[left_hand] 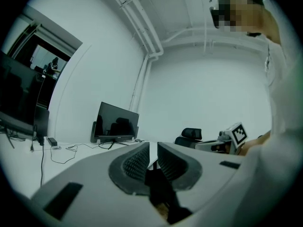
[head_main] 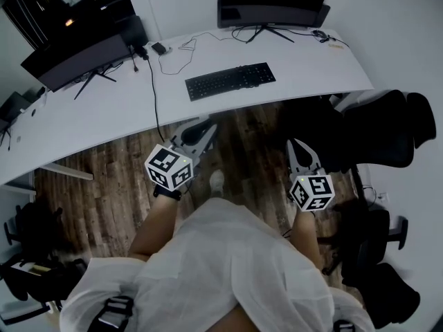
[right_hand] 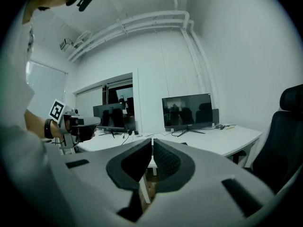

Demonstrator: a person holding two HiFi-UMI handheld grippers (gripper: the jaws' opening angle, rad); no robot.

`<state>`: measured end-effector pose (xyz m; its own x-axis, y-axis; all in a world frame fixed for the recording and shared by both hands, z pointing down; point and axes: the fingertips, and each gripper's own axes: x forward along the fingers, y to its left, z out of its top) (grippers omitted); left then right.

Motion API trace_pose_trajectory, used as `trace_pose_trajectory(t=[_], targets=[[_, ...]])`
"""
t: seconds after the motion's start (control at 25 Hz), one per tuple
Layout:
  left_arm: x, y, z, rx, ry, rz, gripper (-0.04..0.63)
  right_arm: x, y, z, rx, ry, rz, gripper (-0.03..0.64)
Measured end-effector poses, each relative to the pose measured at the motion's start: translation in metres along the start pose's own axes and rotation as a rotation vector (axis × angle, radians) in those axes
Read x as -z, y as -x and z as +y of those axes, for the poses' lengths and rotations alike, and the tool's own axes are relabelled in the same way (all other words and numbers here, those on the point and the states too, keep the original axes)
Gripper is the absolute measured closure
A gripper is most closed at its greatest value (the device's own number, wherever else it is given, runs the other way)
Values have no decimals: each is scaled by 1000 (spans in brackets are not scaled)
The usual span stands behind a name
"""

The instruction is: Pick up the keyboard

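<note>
Left gripper (left_hand: 152, 148) fingers pressed together, empty; right gripper (right_hand: 152, 143) same, nothing held. Both short of white curved bench (head_main: 311, 61), over brown wooden plank floor (head_main: 104, 185). Flat black rectangular keyboard (head_main: 230, 80) lies on bench near front edge, untouched. Likely light, rigid plastic, keys slippery; best pinch each short end, lift level.

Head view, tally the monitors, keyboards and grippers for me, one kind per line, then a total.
Monitors: 2, the left monitor and the right monitor
Keyboards: 1, the black keyboard
Grippers: 2, the left gripper and the right gripper
Not counted: a dark shape at the far left edge, too cut off to name
Total: 5
</note>
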<state>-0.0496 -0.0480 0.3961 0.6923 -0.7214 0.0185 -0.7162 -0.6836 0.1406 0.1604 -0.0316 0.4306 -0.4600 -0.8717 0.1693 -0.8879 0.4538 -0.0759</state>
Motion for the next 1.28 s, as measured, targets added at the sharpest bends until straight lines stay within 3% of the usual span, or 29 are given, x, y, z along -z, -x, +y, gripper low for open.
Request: trace_pose_trajectory(t=[0.52,0.88,1.28], targets=[[12,-84,139,-70,39,19,548,2,-158,-43,-89,65,99,579],[28,-156,227,-38,65,110,491,8,-281,-55,-202,102,195,518],[60,-167,289,-90,129,187,451,32,-349,-62,-233,78,292,503]])
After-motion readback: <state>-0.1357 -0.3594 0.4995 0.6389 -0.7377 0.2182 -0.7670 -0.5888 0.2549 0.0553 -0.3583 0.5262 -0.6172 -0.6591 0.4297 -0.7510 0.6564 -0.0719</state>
